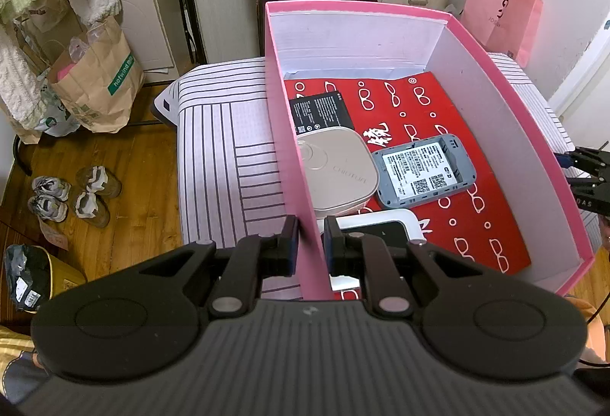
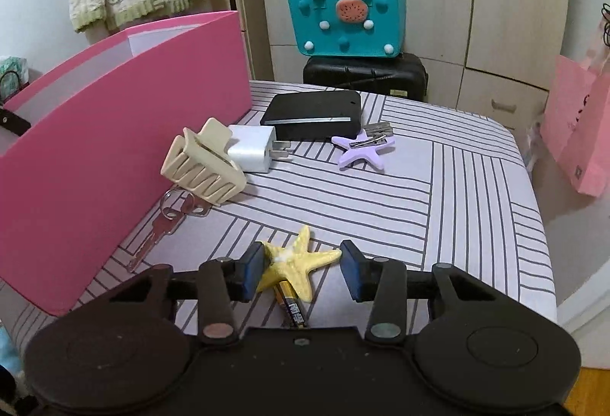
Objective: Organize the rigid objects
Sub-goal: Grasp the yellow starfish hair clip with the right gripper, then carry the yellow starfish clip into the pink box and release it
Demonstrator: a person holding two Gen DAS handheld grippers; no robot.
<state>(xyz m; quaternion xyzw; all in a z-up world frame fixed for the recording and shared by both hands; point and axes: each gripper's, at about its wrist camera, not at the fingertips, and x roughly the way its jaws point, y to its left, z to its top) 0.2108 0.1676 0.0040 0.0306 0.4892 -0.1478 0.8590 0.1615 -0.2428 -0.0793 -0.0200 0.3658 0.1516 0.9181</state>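
While the left gripper (image 1: 309, 244) pinches the pink cardboard box's wall (image 1: 293, 164), the right gripper (image 2: 302, 271) straddles a yellow plastic starfish (image 2: 295, 263), jaws half-open, left pad touching.

Left gripper (image 1: 309, 244) — pink box (image 1: 293, 164) wall

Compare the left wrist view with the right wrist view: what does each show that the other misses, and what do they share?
Only the left wrist view shows the pink box's inside: a black battery, a beige square case and a grey device on red paper, with the left gripper shut on the box wall.

Only the right wrist view shows loose items outside: yellow starfish between the right gripper's fingers, AA battery, hair claw, white charger, keys, purple starfish.

Both show the box, striped surface and teal bag.
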